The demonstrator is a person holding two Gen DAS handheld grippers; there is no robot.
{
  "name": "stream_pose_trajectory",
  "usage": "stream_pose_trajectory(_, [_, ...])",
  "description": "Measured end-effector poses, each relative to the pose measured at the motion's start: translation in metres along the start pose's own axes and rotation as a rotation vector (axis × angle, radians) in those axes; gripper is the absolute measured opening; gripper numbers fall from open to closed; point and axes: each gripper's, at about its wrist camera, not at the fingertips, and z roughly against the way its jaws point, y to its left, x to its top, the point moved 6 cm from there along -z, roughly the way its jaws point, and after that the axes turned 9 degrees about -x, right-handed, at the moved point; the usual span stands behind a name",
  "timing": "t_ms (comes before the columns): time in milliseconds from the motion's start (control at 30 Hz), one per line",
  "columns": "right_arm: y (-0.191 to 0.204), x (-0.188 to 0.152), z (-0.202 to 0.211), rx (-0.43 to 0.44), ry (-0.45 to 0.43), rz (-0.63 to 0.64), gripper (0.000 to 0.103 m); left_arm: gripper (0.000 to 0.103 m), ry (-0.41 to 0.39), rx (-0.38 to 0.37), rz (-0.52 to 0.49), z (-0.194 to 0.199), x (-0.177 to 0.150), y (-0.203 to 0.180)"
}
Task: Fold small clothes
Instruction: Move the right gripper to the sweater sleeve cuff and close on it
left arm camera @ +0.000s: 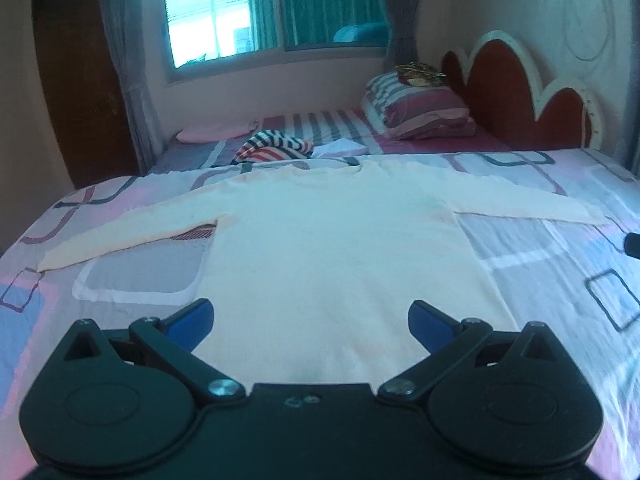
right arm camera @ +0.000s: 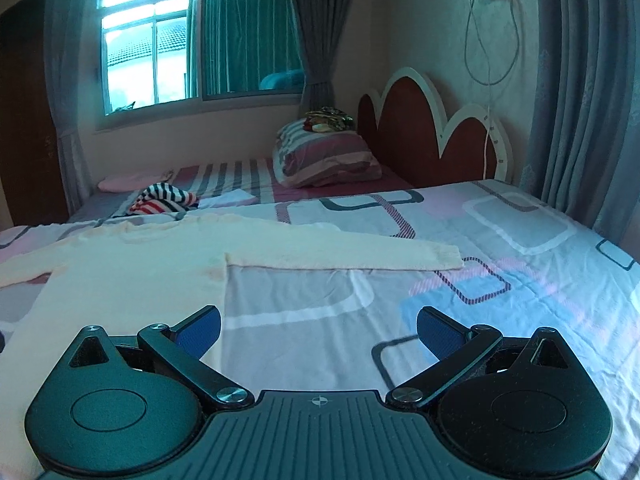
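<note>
1. Your left gripper (left arm camera: 311,320), spread wide and empty, hovers over the sweater (left arm camera: 340,248) hem.
2. Your right gripper (right arm camera: 319,328), likewise spread, sits beside its right edge.
3. The sweater lies flat on the bed (left arm camera: 560,248), collar away from you, sleeves outstretched sideways.

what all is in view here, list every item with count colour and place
long-sleeved top: one, cream, flat on the bed, sleeves spread out
bedsheet: one, pink, grey and white squares, under the top
striped garment: one, black, white and red, bunched beyond the top
pillow: one, striped maroon and grey, by the headboard
headboard: one, dark red with white trim, bed end
window: one, bright, far wall
curtains: grey, beside the window
cable: white, hanging on the wall
left tool: one, black with blue pads, open over the top's hem
right tool: one, same colours, open over the sheet
</note>
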Motion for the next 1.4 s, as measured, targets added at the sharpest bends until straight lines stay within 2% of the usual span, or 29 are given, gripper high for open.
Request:
stream_pose_trajectory(233, [-0.024, 0.022, -0.060, -0.011, -0.006, -0.064, 0.103, 0.103, -0.015, -0.011, 0.033, -0.043, 0.016, 0.002])
stream_pose_trajectory(333, [-0.030, 0.028, -0.088, -0.032, -0.008, -0.064, 0.103, 0.103, -0.022, 0.008, 0.055, -0.059, 0.022, 0.005])
stream_pose_trajectory(433, [-0.038, 0.030, -0.112, -0.047, -0.003, -0.074, 0.102, 0.103, 0.002, -0.007, 0.079, -0.077, 0.027, 0.009])
stream_pose_trajectory(567, [-0.057, 0.026, -0.145, -0.090, 0.012, -0.119, 0.102, 0.103, -0.012, 0.049, 0.066, -0.090, 0.032, 0.013])
stream_pose_trajectory(633, [-0.069, 0.022, -0.163, -0.119, 0.017, -0.146, 0.102, 0.102, -0.010, 0.051, 0.043, -0.096, 0.034, 0.014])
stream_pose_trajectory(667, [-0.075, 0.021, -0.171, -0.134, 0.019, -0.159, 0.100, 0.102, -0.006, 0.055, 0.024, -0.099, 0.034, 0.014])
stream_pose_trajectory(733, [-0.089, 0.019, -0.188, -0.164, 0.027, -0.188, 0.077, 0.102, -0.015, 0.089, -0.006, -0.106, 0.036, 0.017])
stream_pose_trajectory(833, [-0.108, 0.018, -0.212, -0.196, 0.046, -0.229, 0.076, 0.101, -0.028, 0.093, -0.024, -0.118, 0.036, 0.023])
stream_pose_trajectory(900, [-0.122, 0.019, -0.227, -0.217, 0.042, -0.247, 0.076, 0.095, -0.020, 0.097, -0.014, -0.132, 0.035, 0.029])
stream_pose_trajectory(967, [-0.136, 0.018, -0.243, -0.231, 0.051, -0.266, 0.068, 0.092, -0.013, 0.116, -0.001, -0.143, 0.036, 0.035])
stream_pose_trajectory(1000, [-0.142, 0.018, -0.251, -0.232, 0.061, -0.282, 0.059, 0.092, -0.017, 0.139, 0.006, -0.148, 0.036, 0.039])
stream_pose_trajectory(1033, [-0.149, 0.017, -0.260, -0.234, 0.074, -0.301, 0.054, 0.092, -0.022, 0.157, 0.012, -0.151, 0.036, 0.041])
stream_pose_trajectory(1233, [-0.186, 0.005, -0.296, -0.212, 0.167, -0.494, 0.052, 0.093, -0.023, 0.158, 0.045, -0.164, 0.039, 0.047])
stream_pose_trajectory(1333, [-0.190, 0.004, -0.303, -0.202, 0.186, -0.526, 0.050, 0.099, -0.022, 0.175, 0.034, -0.170, 0.045, 0.045])
stream_pose_trajectory(1367, [-0.188, 0.005, -0.304, -0.196, 0.184, -0.521, 0.046, 0.100, -0.021, 0.175, 0.032, -0.173, 0.047, 0.045])
stream_pose_trajectory(1400, [-0.187, 0.006, -0.305, -0.185, 0.185, -0.518, 0.031, 0.100, -0.022, 0.173, 0.032, -0.175, 0.049, 0.044])
